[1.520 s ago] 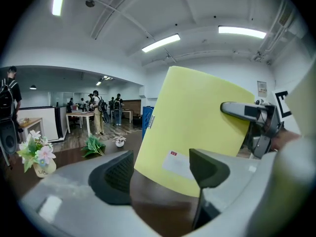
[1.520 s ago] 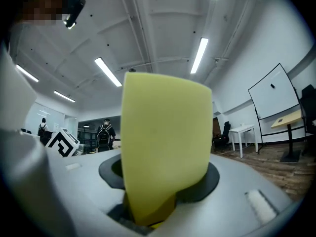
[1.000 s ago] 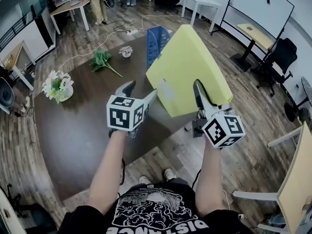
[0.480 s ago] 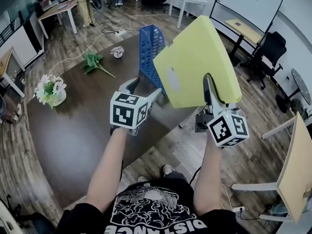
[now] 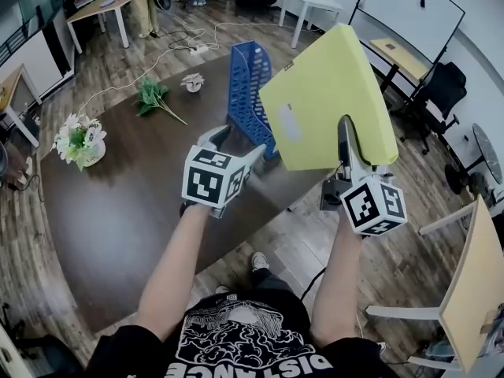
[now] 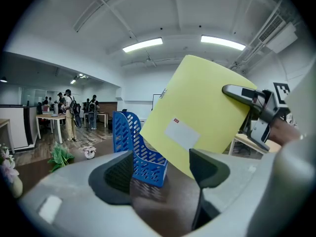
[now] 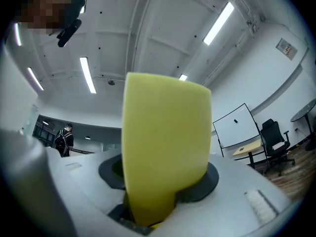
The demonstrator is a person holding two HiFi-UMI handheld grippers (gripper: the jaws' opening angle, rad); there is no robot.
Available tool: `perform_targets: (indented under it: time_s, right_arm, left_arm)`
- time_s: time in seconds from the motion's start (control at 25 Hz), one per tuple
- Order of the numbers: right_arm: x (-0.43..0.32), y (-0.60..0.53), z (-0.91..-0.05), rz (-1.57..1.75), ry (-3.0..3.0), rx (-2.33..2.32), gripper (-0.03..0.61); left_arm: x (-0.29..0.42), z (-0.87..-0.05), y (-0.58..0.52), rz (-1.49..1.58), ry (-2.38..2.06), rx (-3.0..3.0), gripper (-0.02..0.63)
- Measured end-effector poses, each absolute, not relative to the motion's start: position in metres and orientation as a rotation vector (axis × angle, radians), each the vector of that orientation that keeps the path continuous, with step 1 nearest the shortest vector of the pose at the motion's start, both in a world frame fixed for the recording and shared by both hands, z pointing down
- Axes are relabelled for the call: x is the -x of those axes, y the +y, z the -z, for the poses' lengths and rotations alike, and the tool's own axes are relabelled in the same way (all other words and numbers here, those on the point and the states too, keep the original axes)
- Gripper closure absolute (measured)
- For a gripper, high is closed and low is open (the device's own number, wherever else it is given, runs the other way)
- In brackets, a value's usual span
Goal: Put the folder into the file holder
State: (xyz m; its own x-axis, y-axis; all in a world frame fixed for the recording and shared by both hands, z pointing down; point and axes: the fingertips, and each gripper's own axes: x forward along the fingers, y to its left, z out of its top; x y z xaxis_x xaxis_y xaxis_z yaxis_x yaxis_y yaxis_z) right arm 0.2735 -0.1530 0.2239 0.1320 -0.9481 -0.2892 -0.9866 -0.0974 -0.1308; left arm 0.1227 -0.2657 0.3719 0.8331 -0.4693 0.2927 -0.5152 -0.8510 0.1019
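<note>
Two grippers raised. Left gripper [image 5: 236,146]: jaws wide, empty, beside blue file holder [image 5: 250,93]. Yellow folder [image 5: 331,101] aloft, tilted, just right of file holder, lower edge clamped in right gripper [image 5: 350,136]. Step: transport. Next, likely: square folder over a slot, lower.

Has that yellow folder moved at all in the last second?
Yes. In the head view the yellow folder has shifted right and slightly up against the blue file holder, leaving more of the holder uncovered than before.

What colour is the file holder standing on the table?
The file holder is blue, with slotted walls. It shows best in the head view.
</note>
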Motion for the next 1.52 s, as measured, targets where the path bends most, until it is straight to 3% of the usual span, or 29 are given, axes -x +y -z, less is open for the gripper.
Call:
perform_targets:
  time_s: [0.64, 1.52]
  right_arm:
    - [-0.3, -0.243, -0.214, -0.118, 2.075, 2.119, 0.37]
    - [-0.282, -0.357, -0.214, 0.02, 2.314, 2.091, 0.371]
  left_arm:
    - [-0.14, -0.382, -0.308, -0.408, -0.877, -2.787, 0.245]
    - [-0.128, -0.391, -0.35, -0.429, -1.013, -2.729, 0.245]
